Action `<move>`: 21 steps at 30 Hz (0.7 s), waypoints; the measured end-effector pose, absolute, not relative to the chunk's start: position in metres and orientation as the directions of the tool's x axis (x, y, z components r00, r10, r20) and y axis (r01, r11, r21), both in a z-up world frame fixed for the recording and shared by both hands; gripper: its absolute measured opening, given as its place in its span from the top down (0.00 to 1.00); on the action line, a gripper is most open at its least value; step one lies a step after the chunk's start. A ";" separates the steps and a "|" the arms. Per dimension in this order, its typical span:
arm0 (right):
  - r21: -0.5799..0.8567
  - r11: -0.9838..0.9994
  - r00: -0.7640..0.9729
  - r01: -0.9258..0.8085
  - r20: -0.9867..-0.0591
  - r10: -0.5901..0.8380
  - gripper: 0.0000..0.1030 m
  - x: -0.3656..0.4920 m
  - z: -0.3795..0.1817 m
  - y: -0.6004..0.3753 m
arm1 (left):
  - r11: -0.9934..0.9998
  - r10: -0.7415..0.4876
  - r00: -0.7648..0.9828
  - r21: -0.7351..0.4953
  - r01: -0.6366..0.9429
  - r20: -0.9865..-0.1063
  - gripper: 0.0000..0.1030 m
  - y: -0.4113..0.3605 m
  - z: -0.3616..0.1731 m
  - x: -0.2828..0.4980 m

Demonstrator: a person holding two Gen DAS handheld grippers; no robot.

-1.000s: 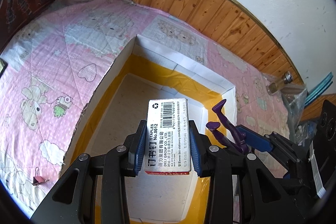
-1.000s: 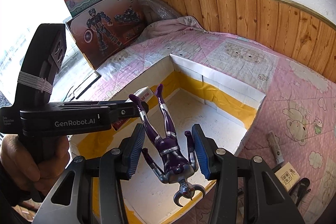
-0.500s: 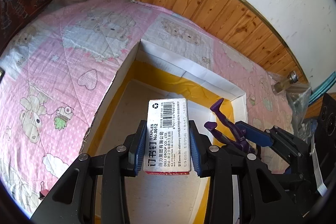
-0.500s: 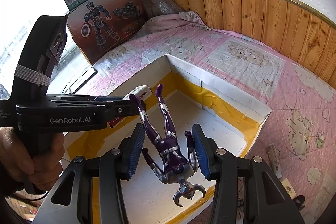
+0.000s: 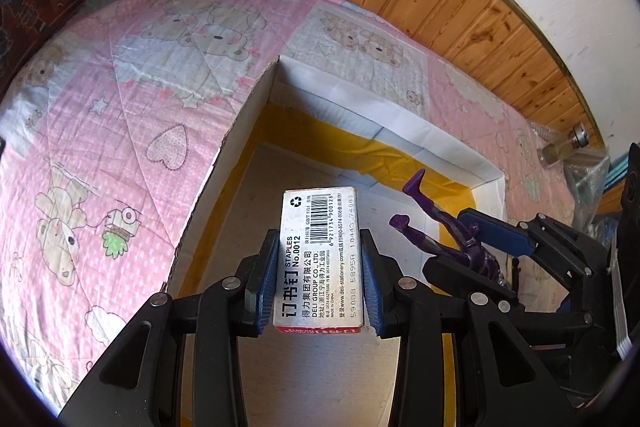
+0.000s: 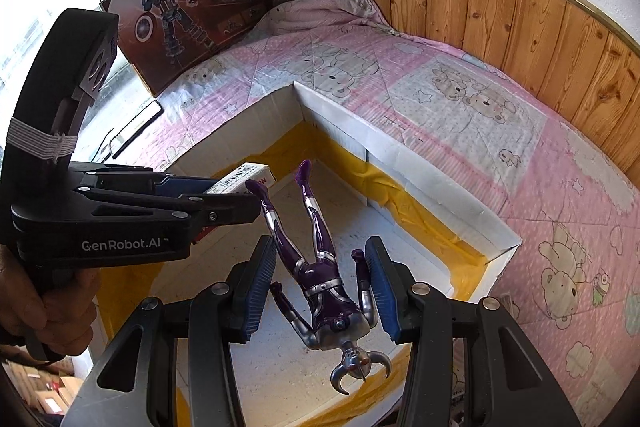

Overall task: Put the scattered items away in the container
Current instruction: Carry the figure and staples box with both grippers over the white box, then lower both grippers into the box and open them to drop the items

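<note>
Hovering lower over the open box than a second ago, both grippers now hang well inside its outline, so the rim that sat close under them has slid outward and more of the pale floor shows; I judge the two releases are near. Nearest the left camera, the left gripper (image 5: pixel 319 283) is clamped on a box of staples (image 5: pixel 319 259), label up, long axis pointing forward, level above the floor. Just right of it, the right gripper (image 6: pixel 320 285) pinches a purple and silver action figure (image 6: pixel 320 267) by its arms, head hanging toward the camera and legs pointing ahead, clear of the floor. Both tools point forward, side by side and close, the left one crossing the right view. Beyond them lie the yellow-taped cardboard box (image 5: pixel 404 133), then the pink bear quilt (image 5: pixel 132 99), where remaining clutter is barely visible.
</note>
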State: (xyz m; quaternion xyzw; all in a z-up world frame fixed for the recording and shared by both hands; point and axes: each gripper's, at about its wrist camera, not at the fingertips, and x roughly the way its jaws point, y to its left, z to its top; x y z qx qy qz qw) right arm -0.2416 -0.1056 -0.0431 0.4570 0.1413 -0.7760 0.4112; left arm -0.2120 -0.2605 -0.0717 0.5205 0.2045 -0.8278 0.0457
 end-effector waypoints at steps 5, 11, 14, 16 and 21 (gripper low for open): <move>0.153 -0.614 -0.221 0.774 -0.844 -0.489 0.54 -0.249 -0.049 -0.111 | -0.920 0.134 -0.424 -0.272 0.283 -0.896 0.62 -0.259 -0.080 -0.218; 0.134 -0.608 -0.208 0.782 -0.864 -0.458 0.54 -0.256 -0.055 -0.115 | -0.934 0.129 -0.398 -0.245 0.258 -0.908 0.62 -0.254 -0.086 -0.222; 0.116 -0.600 -0.206 0.792 -0.874 -0.440 0.54 -0.257 -0.057 -0.117 | -0.939 0.128 -0.387 -0.237 0.248 -0.913 0.62 -0.252 -0.088 -0.224; 0.112 -0.593 -0.199 0.797 -0.879 -0.433 0.54 -0.257 -0.058 -0.118 | -0.942 0.129 -0.379 -0.233 0.242 -0.916 0.62 -0.250 -0.089 -0.226; 0.095 -0.577 -0.191 0.811 -0.890 -0.415 0.54 -0.258 -0.060 -0.122 | -0.948 0.128 -0.363 -0.222 0.229 -0.923 0.62 -0.246 -0.093 -0.229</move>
